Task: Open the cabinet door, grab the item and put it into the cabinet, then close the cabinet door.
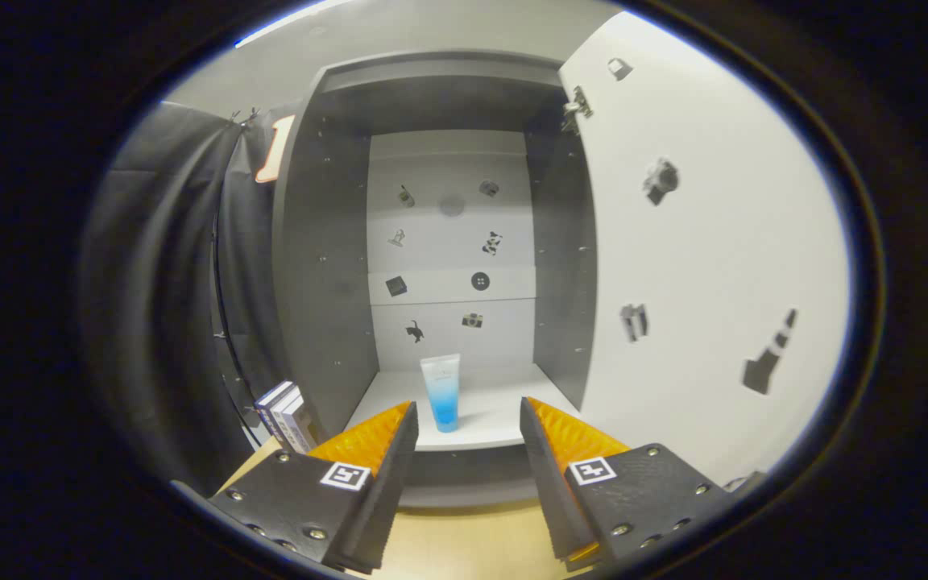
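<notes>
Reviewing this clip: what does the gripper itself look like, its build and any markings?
The gripper has two wedge-shaped fingers tapering toward the tips, with ridged, textured inner pads. Each sits on a flat plate fastened with silver screws, and each plate carries a small square black-and-white marker tag. No cables visible.

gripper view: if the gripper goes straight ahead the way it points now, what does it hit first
Most likely the blue tube, standing upright on the cabinet's shelf just beyond the open gripper, roughly in line with the gap. Depth is unclear; it might slip past to the back panel.
</notes>
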Tool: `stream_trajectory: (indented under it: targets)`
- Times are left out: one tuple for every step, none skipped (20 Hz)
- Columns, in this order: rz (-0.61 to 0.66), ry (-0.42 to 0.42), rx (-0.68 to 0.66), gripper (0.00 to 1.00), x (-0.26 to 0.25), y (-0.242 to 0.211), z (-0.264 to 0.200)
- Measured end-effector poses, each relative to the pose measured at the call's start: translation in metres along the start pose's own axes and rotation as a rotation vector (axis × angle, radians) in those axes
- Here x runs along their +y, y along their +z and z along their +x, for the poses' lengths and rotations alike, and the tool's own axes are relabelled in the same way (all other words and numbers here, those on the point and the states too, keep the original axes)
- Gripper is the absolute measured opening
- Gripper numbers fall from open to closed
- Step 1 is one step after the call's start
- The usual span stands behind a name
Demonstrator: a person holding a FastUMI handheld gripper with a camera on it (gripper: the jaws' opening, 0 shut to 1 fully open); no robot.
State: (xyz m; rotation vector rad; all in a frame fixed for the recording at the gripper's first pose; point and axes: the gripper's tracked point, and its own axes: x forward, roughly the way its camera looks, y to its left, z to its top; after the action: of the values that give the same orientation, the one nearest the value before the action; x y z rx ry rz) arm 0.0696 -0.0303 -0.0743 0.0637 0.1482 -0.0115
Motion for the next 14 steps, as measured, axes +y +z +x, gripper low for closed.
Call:
stream_trajectory:
  targets:
    - [0.003, -0.005, -0.004, 0.75, -0.006, 0.001, -0.016]
    - [0.003, -0.014, -0.003, 0.75, -0.015, 0.000, -0.034]
    - [0.001, -0.025, -0.002, 0.75, -0.024, 0.000, -0.048]
    - [0.002, -0.037, -0.003, 0.75, -0.032, 0.000, -0.063]
    - [0.007, -0.043, -0.007, 0.76, -0.041, 0.002, -0.078]
    - [0.020, -0.049, -0.018, 0.77, -0.047, 0.005, -0.094]
    - [0.037, -0.053, -0.026, 0.77, -0.056, 0.009, -0.109]
    - [0.051, -0.061, -0.031, 0.77, -0.068, 0.009, -0.124]
    - [0.065, -0.070, -0.036, 0.77, -0.081, 0.010, -0.139]
    - [0.074, -0.084, -0.040, 0.81, -0.094, 0.010, -0.152]
    - [0.084, -0.105, -0.044, 0.81, -0.109, 0.010, -0.164]
    - [0.093, -0.128, -0.051, 0.81, -0.126, 0.010, -0.176]
    - [0.099, -0.148, -0.057, 0.81, -0.144, 0.011, -0.189]
    - [0.108, -0.171, -0.063, 0.81, -0.160, 0.011, -0.200]
